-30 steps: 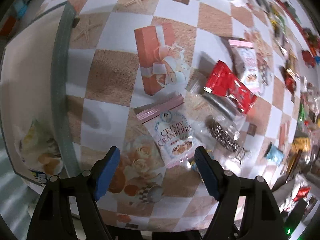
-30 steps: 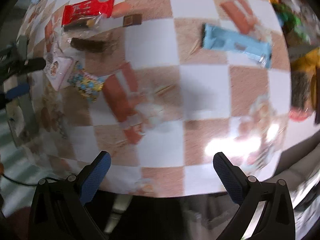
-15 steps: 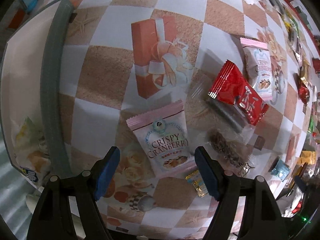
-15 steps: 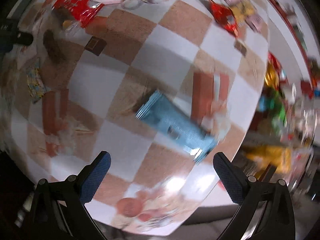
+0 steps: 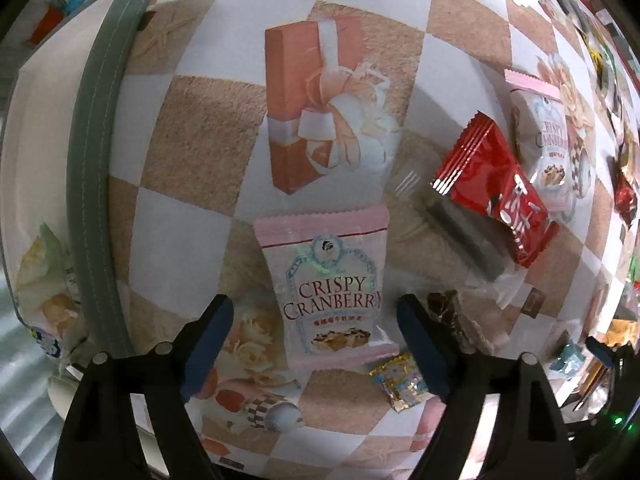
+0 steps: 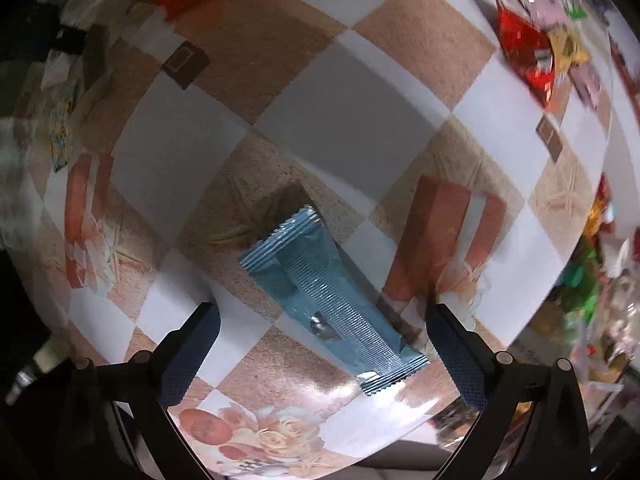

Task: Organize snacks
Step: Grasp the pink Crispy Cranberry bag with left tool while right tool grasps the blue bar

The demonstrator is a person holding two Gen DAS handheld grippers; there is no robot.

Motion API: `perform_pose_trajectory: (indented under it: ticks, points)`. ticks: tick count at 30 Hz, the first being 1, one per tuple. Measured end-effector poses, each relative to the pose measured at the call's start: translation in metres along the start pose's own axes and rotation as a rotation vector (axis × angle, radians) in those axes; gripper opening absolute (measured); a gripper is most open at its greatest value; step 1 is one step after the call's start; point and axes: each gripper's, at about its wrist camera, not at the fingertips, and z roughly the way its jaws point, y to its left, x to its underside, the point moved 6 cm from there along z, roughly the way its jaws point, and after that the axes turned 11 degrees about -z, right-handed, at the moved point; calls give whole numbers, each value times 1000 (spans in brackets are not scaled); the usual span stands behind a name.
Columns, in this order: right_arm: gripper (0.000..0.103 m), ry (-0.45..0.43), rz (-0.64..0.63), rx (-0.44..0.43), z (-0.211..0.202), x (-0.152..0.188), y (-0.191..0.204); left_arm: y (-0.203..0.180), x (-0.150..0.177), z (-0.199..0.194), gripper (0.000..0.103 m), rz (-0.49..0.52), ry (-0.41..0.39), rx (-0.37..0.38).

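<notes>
Left wrist view: grey-rimmed white fabric bin at far left. Left gripper jaws spread wide, straddling the pink "Crispy Cranberry" snack packet lying flat on the checkered tablecloth; no contact. Red foil wrapper further right.

Right wrist view: right gripper jaws released, light-blue ribbed foil bar wrapper lying diagonally between them, untouched.
</notes>
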Motion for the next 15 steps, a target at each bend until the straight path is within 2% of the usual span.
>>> perform_pose_trajectory:
  ticks: [4,7,9,12,14,15]
  points:
    - [103,-18,-2,1,1,4,-4,-10,0,-1,94,26,-19,-13]
    - [103,5,9,10,0,5,-5,-19,-4,-3,94,41,-20,-18]
    - [103,22,15,10,-16,-17,21,-25,-8,-4,92,66,-24,-30]
    - [100,27,11,7,-20,-22,35,-33,-6,-8,82,115,-37,-24]
    - [90,13,11,10,-26,-23,43,-37,-5,-11,74,130,-34,-14]
    - [82,9,15,12,-29,-23,47,-38,-4,-12,67,129,-31,-4]
